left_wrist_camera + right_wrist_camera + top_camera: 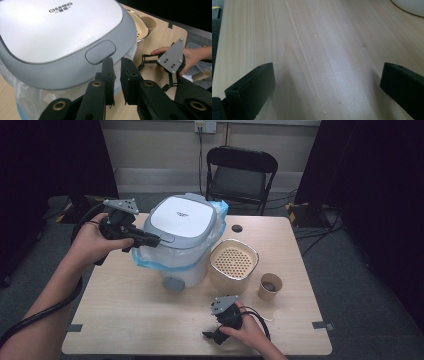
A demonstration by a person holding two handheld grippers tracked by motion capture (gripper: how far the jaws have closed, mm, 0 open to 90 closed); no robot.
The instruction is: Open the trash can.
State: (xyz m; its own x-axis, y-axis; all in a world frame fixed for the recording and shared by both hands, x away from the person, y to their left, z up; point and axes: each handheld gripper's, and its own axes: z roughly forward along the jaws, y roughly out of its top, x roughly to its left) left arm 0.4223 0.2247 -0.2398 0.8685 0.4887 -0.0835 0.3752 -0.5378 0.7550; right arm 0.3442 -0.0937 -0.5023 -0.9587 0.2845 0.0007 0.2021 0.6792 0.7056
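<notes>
Dim room, soft overhead glare on the grey lid [57, 27], blurred tabletop [317, 50] close-up.

- worktop [125, 320]: light wood, rectangular; dark tape marks at near-left and near-right edges, round cable hole [237, 228] near the far edge, right of centre
- perforated basket [233, 262]: cream insert with metal rim, round holes in its floor; stands about mid-worktop, toward the right
- paper cup [270, 286]: brown, upright, just beside the basket toward the right edge, not touching it that I can tell
- folding chair [241, 174]: black, on the floor beyond the far edge
- wall socket [205, 126]: on the back wall, cable running down from it
- floor: grey carpet, loose cables [320, 222] off the far-right corner
</notes>
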